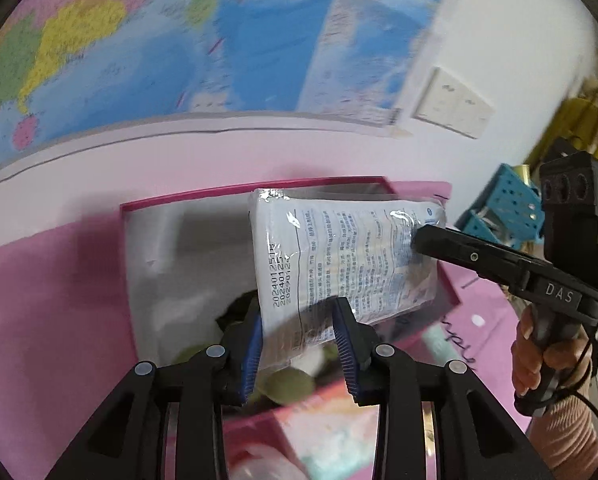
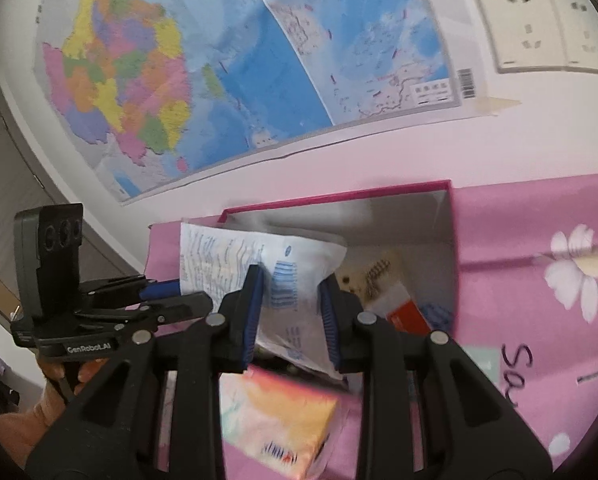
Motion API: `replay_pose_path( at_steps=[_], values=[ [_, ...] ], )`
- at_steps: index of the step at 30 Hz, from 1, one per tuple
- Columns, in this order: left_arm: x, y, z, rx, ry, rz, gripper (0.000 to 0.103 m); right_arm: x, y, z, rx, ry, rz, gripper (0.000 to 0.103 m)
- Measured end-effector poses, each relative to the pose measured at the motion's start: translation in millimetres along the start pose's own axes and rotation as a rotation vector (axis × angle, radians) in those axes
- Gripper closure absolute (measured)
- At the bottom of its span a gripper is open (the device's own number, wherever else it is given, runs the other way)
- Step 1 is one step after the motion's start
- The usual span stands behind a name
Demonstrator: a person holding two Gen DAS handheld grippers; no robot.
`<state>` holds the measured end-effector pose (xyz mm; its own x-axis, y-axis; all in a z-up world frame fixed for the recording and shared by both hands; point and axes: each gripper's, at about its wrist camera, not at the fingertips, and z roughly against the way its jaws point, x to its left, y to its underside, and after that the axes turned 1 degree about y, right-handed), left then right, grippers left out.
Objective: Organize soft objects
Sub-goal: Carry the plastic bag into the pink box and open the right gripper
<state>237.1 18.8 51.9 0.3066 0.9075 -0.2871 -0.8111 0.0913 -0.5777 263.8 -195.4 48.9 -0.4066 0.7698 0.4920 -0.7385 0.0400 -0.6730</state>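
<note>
A white plastic pack [image 1: 339, 256] printed with blue text hangs over an open box with a pink rim [image 1: 187, 200]. My left gripper [image 1: 299, 308] is shut on the pack's near lower end, its blue pads pressing either side. My right gripper [image 1: 417, 240] comes in from the right and pinches the pack's far end, a hand around its handle. In the right wrist view the pack [image 2: 295, 248] sits between the right gripper's [image 2: 293, 280] pads over the box [image 2: 339, 196]. The left gripper [image 2: 175, 290] holds the pack's left edge there.
Green soft items [image 1: 287, 384] and a black thing [image 1: 235, 308] lie in the box, with a beige pack [image 2: 379, 272] and an orange-red packet [image 2: 409, 318]. A colourful tissue pack [image 2: 283, 420] lies below. A pink flowered cloth [image 2: 539, 240] covers the table; a wall map [image 2: 259, 60] hangs behind. A blue basket [image 1: 507, 200] stands right.
</note>
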Motion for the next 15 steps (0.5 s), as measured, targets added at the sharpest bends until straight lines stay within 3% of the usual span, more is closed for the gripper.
replay_pose_path(
  at_steps=[6, 8, 15],
  values=[
    [26.2, -10.0, -24.1, 0.055, -0.025, 0.079, 0.067, -4.7, -15.2, -37.2, 0.052, 0.053, -0.004, 0.069],
    [35.2, -11.1, -29.5, 0.066, -0.048, 0.116, 0.067, -5.6, -18.5, -44.1, 0.049, 0.082, -0.007, 0.06],
    [46.0, -0.8, -12.5, 0.001, -0.082, 0.154, 0.065, -10.6, -13.3, -40.0, 0.02, 0.109, -0.023, 0.049]
  ],
)
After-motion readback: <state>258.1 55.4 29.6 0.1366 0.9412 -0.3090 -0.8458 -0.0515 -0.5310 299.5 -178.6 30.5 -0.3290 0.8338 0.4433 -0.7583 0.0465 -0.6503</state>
